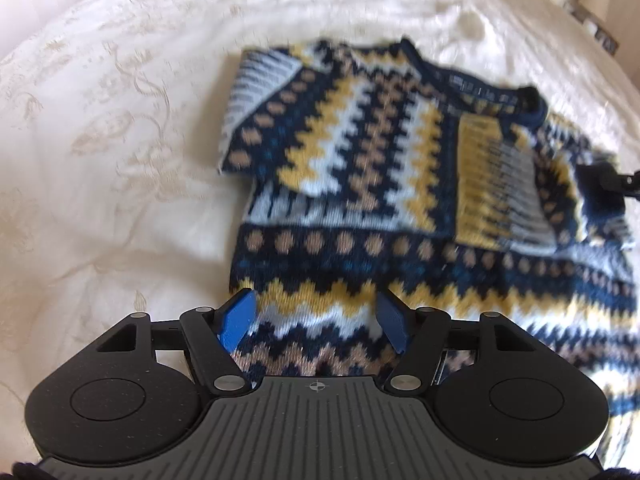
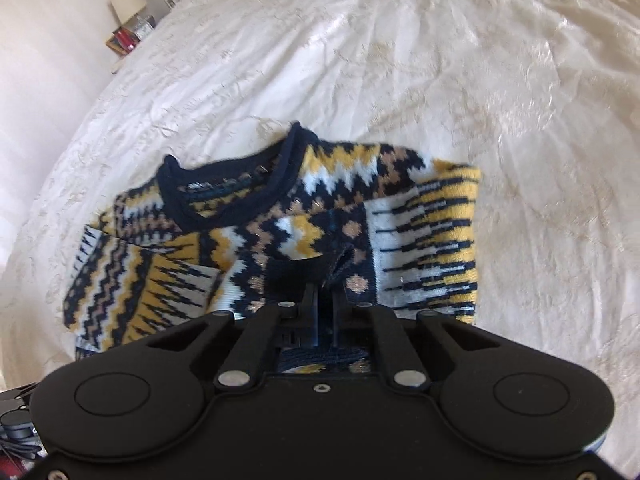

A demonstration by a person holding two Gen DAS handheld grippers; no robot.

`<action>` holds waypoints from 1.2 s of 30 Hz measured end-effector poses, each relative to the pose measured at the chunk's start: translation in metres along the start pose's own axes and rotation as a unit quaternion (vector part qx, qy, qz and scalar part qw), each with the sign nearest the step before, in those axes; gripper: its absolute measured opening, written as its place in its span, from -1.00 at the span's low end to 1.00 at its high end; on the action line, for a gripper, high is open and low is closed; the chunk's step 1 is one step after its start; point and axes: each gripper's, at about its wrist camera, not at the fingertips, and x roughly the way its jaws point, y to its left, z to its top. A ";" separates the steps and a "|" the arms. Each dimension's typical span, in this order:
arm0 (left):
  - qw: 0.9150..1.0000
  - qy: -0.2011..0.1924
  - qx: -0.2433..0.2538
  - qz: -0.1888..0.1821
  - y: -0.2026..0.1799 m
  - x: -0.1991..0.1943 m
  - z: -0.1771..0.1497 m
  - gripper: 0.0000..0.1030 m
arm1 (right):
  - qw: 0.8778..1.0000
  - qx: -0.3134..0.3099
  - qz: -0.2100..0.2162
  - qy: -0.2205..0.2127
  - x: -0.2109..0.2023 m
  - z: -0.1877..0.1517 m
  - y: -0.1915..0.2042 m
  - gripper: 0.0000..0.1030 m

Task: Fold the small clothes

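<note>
A small knit sweater in navy, yellow, white and tan zigzags lies on a cream bedspread, both sleeves folded in over the chest. My left gripper is open, its blue pads hovering over the sweater's lower hem. My right gripper is shut on a navy sleeve cuff and holds it over the sweater near the neckline. The right gripper also shows at the right edge of the left wrist view.
The bedspread stretches wide around the sweater. A bedside table with a lamp and small items stands past the far left edge of the bed. Cables lie at the lower left.
</note>
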 end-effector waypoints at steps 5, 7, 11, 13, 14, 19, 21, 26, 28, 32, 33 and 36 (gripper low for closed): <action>0.998 -0.067 0.003 -0.019 -0.004 -0.033 0.025 0.25 | 0.998 -0.005 -0.016 -0.063 -0.052 0.001 0.006 -0.83; 0.996 -0.086 0.010 -0.022 -0.006 -0.037 0.040 0.25 | 0.996 0.012 -0.044 -0.070 -0.061 -0.003 -0.005 -0.86; 0.996 -0.085 0.010 -0.012 -0.007 -0.022 0.069 0.25 | 0.994 0.029 -0.103 -0.036 -0.044 -0.006 -0.027 -0.86; 0.996 -0.084 0.005 -0.007 -0.005 -0.016 0.079 0.25 | 0.995 0.047 -0.088 -0.027 -0.040 -0.006 -0.033 -0.66; 0.996 -0.085 0.002 -0.006 -0.004 -0.015 0.081 0.25 | 0.996 0.054 -0.064 -0.029 -0.040 -0.006 -0.034 -0.66; 0.997 -0.078 0.007 0.002 0.000 -0.008 0.082 0.25 | 0.999 0.024 -0.023 -0.016 -0.027 -0.009 -0.020 0.20; 0.997 -0.072 0.006 0.005 0.001 -0.006 0.080 0.25 | 1.000 0.021 -0.021 -0.001 -0.016 -0.012 -0.015 0.20; 0.998 -0.066 -0.002 0.009 0.010 -0.005 0.075 0.25 | 0.999 0.030 -0.029 0.028 0.001 -0.018 -0.016 0.20; 0.998 -0.062 -0.004 0.011 0.012 -0.004 0.075 0.25 | 0.998 0.029 -0.029 0.038 0.005 -0.020 -0.016 0.17; 0.998 -0.063 -0.003 0.013 0.012 -0.002 0.076 0.25 | 0.998 0.009 -0.028 0.048 0.003 -0.020 -0.007 -0.78; 0.998 -0.065 0.000 0.012 0.010 -0.003 0.077 0.25 | 0.999 -0.004 -0.019 0.036 -0.003 -0.018 -0.001 -0.79; 0.997 -0.075 0.009 0.007 0.006 -0.005 0.082 0.26 | 0.999 -0.049 -0.011 -0.018 -0.038 -0.009 0.020 -0.79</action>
